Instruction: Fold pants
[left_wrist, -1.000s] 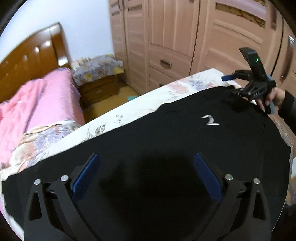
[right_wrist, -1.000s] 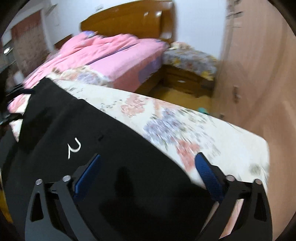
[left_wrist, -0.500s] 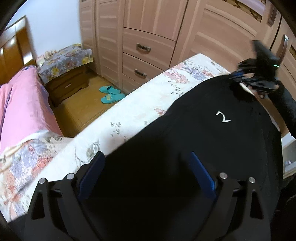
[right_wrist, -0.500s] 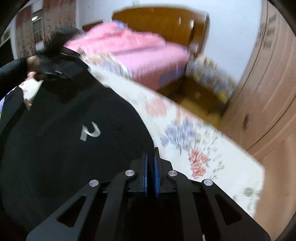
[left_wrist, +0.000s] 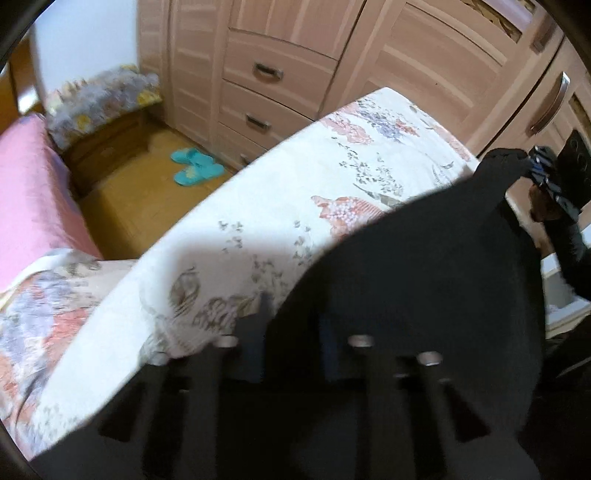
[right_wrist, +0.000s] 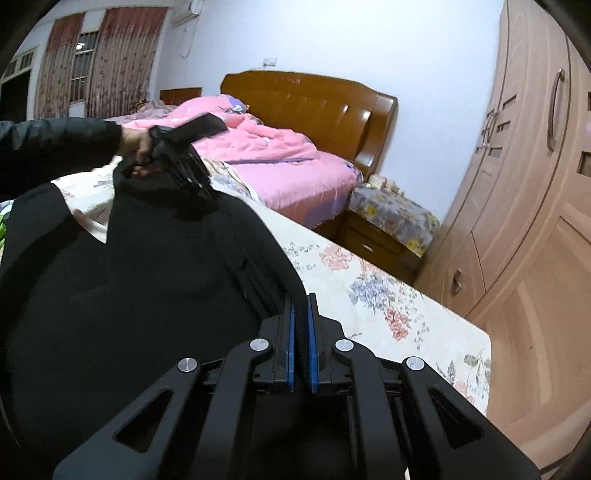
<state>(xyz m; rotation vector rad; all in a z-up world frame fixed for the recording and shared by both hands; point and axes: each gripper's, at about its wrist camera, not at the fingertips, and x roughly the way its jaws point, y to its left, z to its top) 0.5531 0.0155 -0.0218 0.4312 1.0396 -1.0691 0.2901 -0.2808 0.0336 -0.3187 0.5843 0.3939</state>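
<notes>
Black pants (left_wrist: 424, 277) lie spread on a floral sheet (left_wrist: 277, 203). My left gripper (left_wrist: 291, 321) is blurred at the bottom of the left wrist view. Its jaws are closing, with the near edge of the black cloth pinched between them. From the right wrist view, the left gripper (right_wrist: 201, 192) points down onto a bunched corner of the pants (right_wrist: 129, 295). My right gripper (right_wrist: 301, 299) is shut, a fold of the pants' edge between its blue pads. In the left wrist view the right gripper (left_wrist: 535, 166) holds that corner raised off the sheet.
A wooden wardrobe (left_wrist: 295, 74) with drawers stands beyond the sheet. Turquoise slippers (left_wrist: 195, 166) lie on the floor beside a covered nightstand (right_wrist: 391, 218). A pink-covered bed (right_wrist: 277, 158) with a wooden headboard sits behind. A sleeve and hand (right_wrist: 136, 144) hold the left gripper.
Both grippers went from wide open to closed on the pants' edge, the right one first. The right gripper then rose with its corner. The white logo is out of sight.
</notes>
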